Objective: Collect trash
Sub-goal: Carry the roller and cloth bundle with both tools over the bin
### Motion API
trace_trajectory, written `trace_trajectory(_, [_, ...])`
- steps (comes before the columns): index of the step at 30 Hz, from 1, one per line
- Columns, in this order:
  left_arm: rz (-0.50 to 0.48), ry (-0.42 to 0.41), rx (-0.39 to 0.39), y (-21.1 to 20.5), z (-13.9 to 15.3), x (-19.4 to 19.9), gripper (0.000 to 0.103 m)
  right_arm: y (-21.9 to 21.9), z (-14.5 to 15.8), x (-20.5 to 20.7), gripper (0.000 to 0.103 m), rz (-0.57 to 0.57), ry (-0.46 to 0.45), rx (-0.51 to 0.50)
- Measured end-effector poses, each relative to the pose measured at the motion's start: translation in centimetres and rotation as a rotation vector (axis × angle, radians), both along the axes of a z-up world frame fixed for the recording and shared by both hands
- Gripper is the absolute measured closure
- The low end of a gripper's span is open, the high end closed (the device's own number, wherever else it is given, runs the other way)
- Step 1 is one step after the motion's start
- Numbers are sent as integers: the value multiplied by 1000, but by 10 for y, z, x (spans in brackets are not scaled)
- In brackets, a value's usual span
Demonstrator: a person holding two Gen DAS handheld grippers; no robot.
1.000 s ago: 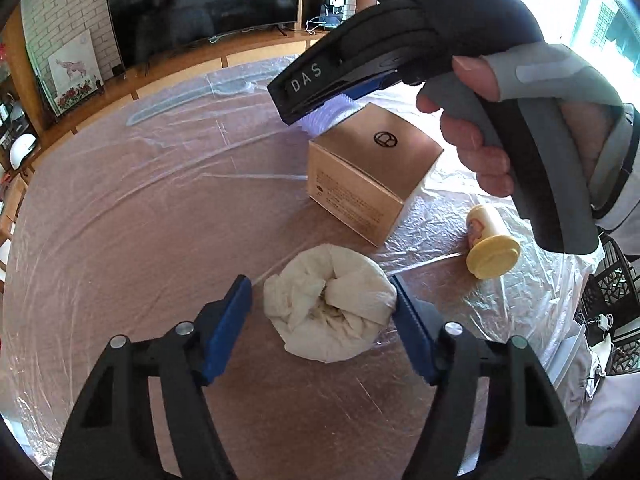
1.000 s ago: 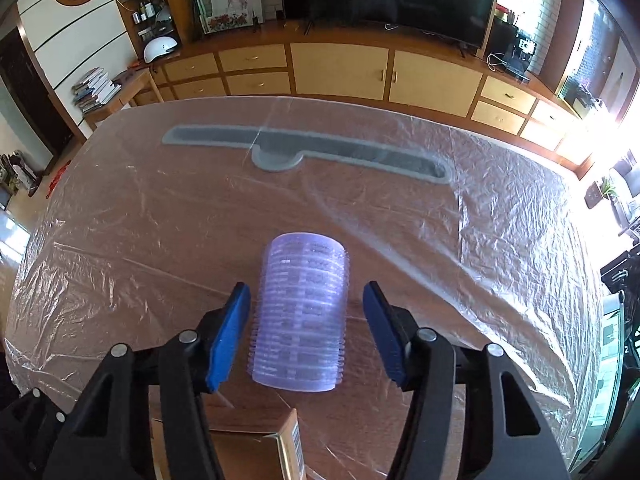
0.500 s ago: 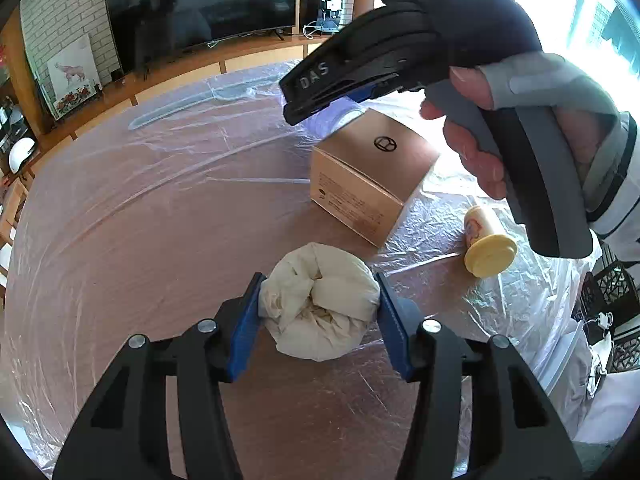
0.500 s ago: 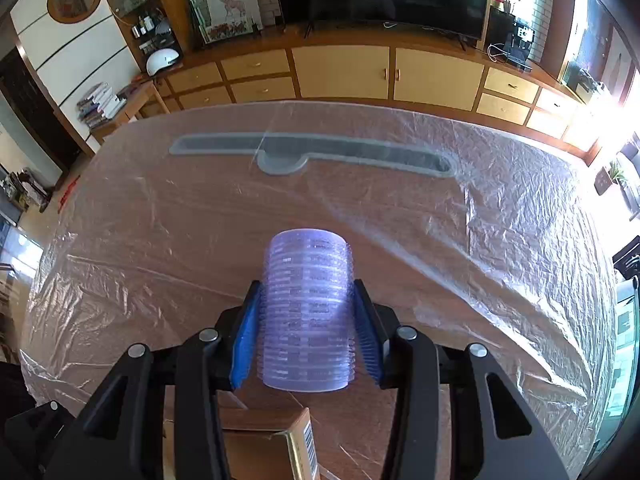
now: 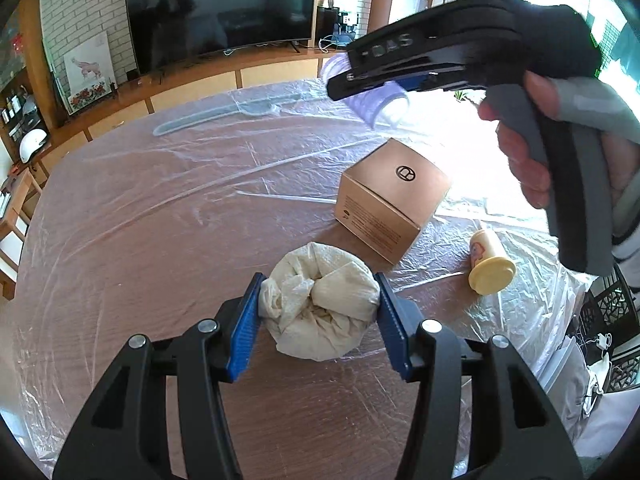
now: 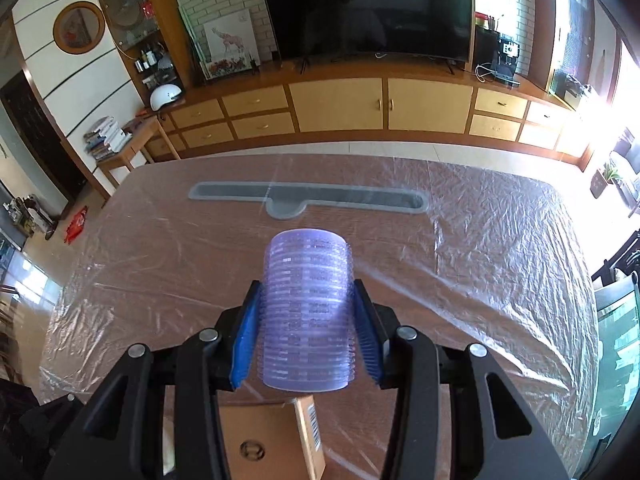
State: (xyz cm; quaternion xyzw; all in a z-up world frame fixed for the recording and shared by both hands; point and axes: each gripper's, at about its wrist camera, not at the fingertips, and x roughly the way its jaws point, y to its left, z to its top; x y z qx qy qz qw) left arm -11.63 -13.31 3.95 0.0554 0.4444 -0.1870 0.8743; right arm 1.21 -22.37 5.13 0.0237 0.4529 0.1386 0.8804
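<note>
A crumpled ball of white paper (image 5: pixel 320 304) rests on the plastic-covered table, and my left gripper (image 5: pixel 319 314) is shut on it with both blue pads pressing its sides. My right gripper (image 6: pixel 308 324) is shut on a ribbed stack of purple plastic cups (image 6: pixel 307 312), held lying along the fingers and lifted off the table. In the left wrist view those purple cups (image 5: pixel 376 100) show under the right gripper's black body, which a gloved hand (image 5: pixel 560 120) holds above the tan box (image 5: pixel 390 196).
A tan cardboard box (image 6: pixel 272 440) sits below the lifted cups. A small yellow-capped bottle (image 5: pixel 488 264) lies on its side right of the box. A long grey strip (image 6: pixel 308 198) lies across the far part of the table. Wooden cabinets and a TV stand beyond the table's far edge.
Both grippers closed from open: the left onto the paper ball, the right onto the purple cups. The right gripper then rose with the cups, away from the box.
</note>
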Motion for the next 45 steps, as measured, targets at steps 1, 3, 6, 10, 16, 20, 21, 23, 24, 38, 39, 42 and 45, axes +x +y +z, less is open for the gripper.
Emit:
trace_trajectory(1, [2, -3, 1, -1, 1, -3, 49, -1, 3, -4, 60, 1, -4, 6])
trace_trajectory(3, [7, -6, 3, 0, 2, -5, 49, -2, 7, -11, 60, 2, -12, 16])
trace_trajectory(6, [17, -9, 2, 3, 5, -7, 49, -6, 15, -26, 60, 4, -23, 44])
trace_trajectory(10, [31, -11, 1, 5, 8, -12, 49, -12, 22, -49, 60, 13, -38, 60])
trace_trajectory(16, [48, -22, 3, 9, 14, -19, 49, -16, 23, -85, 60, 19, -38, 84])
trace_trajectory(20, [60, -29, 6, 11, 17, -24, 49, -20, 20, -108, 60, 20, -28, 99])
trace_trajectory(21, [64, -32, 6, 12, 17, -27, 49, -21, 20, -113, 60, 20, -28, 101])
trace_trajectory(23, [71, -39, 8, 13, 20, -32, 49, -22, 19, -125, 60, 19, -27, 103])
trace_trajectory(24, [74, -41, 8, 13, 20, -34, 49, -23, 18, -133, 60, 16, -27, 107])
trace_trajectory(38, [102, -59, 23, 12, 28, -78, 49, -34, 9, -212, 60, 0, -24, 136])
trace_trajectory(39, [102, -62, 24, 12, 29, -82, 49, -34, 8, -217, 60, 0, -25, 132])
trace_trajectory(42, [103, -68, 21, 12, 32, -93, 49, -34, 6, -233, 60, 5, -25, 127])
trace_trajectory(45, [101, -70, 20, 11, 32, -103, 49, -34, 3, -249, 60, 13, -27, 121])
